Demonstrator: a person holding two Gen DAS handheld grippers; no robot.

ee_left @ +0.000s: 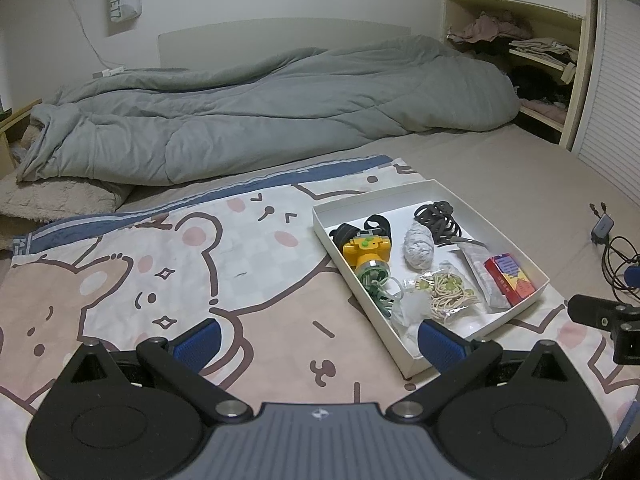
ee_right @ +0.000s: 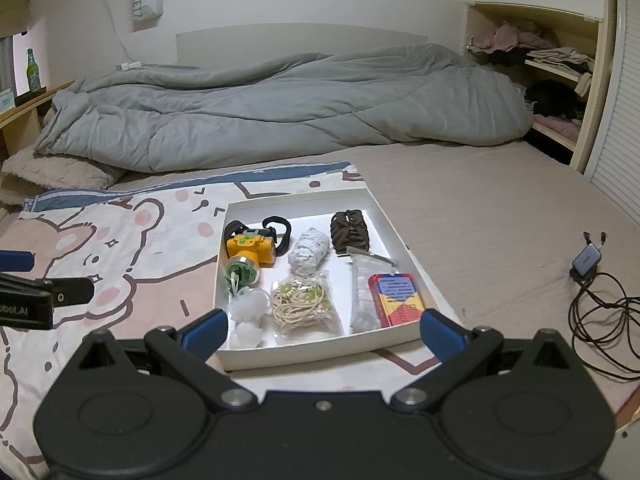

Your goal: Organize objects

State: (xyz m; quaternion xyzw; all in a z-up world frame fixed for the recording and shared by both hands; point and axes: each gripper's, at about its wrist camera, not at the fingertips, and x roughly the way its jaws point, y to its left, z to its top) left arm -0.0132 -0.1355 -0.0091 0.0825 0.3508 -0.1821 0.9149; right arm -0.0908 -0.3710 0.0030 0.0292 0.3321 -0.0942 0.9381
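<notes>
A white shallow box (ee_left: 384, 312) (ee_right: 320, 350) lies on a bear-print cloth on the bed. Inside are a yellow headlamp (ee_left: 366, 250) (ee_right: 252, 250), a white thread ball (ee_left: 418, 248) (ee_right: 310, 250), black hair ties (ee_left: 436, 218) (ee_right: 348, 230), a bag of beige bands (ee_left: 446, 290) (ee_right: 304, 304), a red card box (ee_left: 510, 278) (ee_right: 396, 298) and white fluffy pieces (ee_right: 250, 306). My left gripper (ee_left: 320, 338) is open and empty over the cloth, left of the box. My right gripper (ee_right: 322, 330) is open and empty at the box's near edge.
A grey duvet (ee_left: 256, 116) (ee_right: 280, 108) is heaped across the back of the bed. A charger with black cables (ee_right: 600, 300) (ee_left: 616, 252) lies on the sheet at the right. Shelves with clothes (ee_right: 552, 68) stand at the back right. A pillow (ee_right: 56, 172) lies at the left.
</notes>
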